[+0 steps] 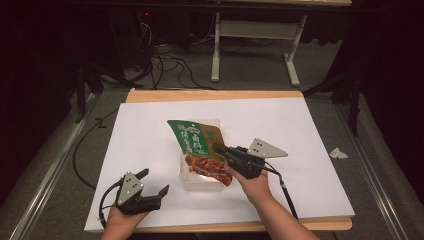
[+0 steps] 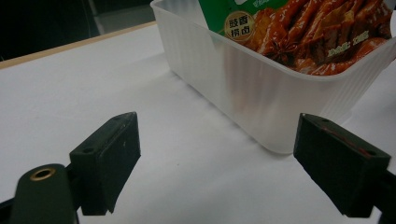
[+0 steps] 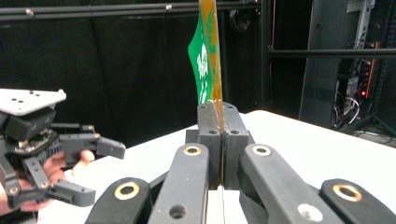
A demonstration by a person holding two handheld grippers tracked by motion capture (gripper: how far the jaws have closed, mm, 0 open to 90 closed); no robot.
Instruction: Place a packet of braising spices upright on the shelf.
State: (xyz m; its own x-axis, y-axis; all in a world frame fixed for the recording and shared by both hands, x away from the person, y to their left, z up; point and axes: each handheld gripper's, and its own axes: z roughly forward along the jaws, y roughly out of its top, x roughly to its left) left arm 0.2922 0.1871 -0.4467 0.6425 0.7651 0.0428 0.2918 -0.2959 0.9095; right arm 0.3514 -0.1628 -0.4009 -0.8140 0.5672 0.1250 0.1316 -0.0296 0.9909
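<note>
meanwhile the right tool (image 1: 218, 148) is clamped on the edge of a green-and-orange food packet (image 1: 200, 145), which stands tilted in a clear plastic tray (image 1: 200, 181) mid-worktop (image 1: 300, 130). the left tool (image 1: 154, 183) rests near the worktop's front-left corner, jaws wide apart with nothing between them. the packet's lower end seems to sit inside the tray.

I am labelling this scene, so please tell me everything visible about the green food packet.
The green food packet is a flat, glossy printed pouch: green top with pale characters, reddish-brown braised food pictured below. It stands tilted in the clear plastic tub, top edge leaning away from the person. The right gripper is shut on its edge.
</note>
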